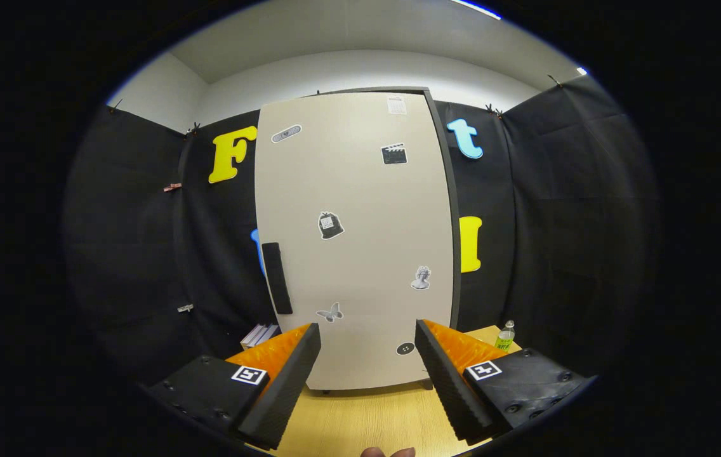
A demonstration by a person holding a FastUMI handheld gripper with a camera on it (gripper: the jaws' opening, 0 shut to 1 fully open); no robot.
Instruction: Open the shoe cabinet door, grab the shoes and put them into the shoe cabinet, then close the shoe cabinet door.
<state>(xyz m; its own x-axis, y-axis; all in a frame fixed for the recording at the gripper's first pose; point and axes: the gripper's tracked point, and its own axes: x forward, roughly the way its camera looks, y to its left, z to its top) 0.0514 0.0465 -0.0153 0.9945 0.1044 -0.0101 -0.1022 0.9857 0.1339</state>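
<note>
The shoe cabinet (pixel 354 241) stands on the wooden table (pixel 360 419) just ahead of the fingers, door closed, black handle (pixel 277 278) on its left edge. The gripper (pixel 367 374) is wide open with nothing in it. A little bottle (pixel 505 336) sits off to the right, some books (pixel 260 334) to the left

camera rides the gripper (pixel 367 355), facing the cabinet door (pixel 354 241) (fairly close, head-on).

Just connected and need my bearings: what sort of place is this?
Probably a staged test booth, not a home: black cloth walls surround a wooden table carrying a closed cabinet with stickers on its door. The open tool holds nothing, just ahead of the door.
</note>
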